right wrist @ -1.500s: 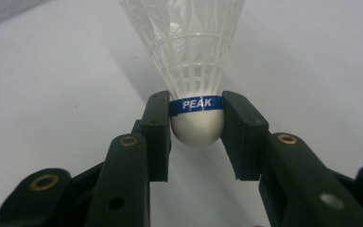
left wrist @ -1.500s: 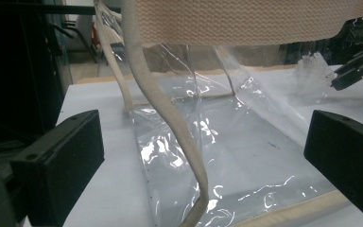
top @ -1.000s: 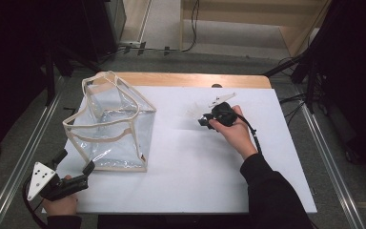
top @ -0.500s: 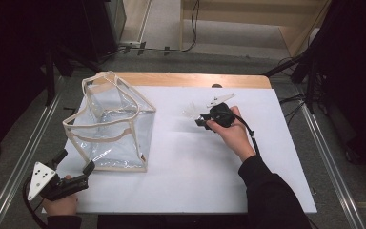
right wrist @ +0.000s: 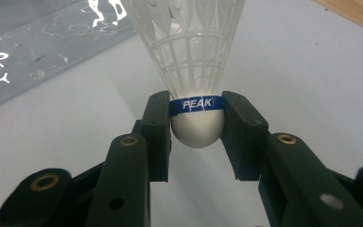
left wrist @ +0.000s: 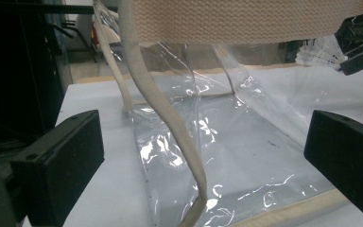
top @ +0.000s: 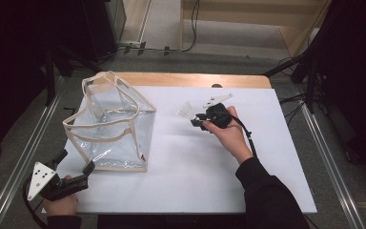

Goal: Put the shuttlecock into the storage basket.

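The right gripper [right wrist: 196,123] is clamped on a white shuttlecock [right wrist: 194,71]: both pads are pressed against the rounded cork base, one on each side, at the level of the blue band marked "PEAK". The cork is seated between the jaw tips, and the plastic skirt is projected forward and away from the jaws, above the white table sheet [right wrist: 312,71]. Beyond the jaws and to their left, an edge of the clear bag [right wrist: 38,52] is seen lying on the sheet. In the high view, the right gripper [top: 198,121] is held over the sheet, well apart from the bag, with the shuttlecock [top: 186,110] at its tip. The left gripper [left wrist: 203,156] is held with its jaws spread wide and nothing is gripped between them; neither pad is seen to touch anything. Just ahead of these jaws, the clear bag [left wrist: 227,156] with beige webbing trim is standing, and one beige strap [left wrist: 170,123] is hanging down between the two pads.
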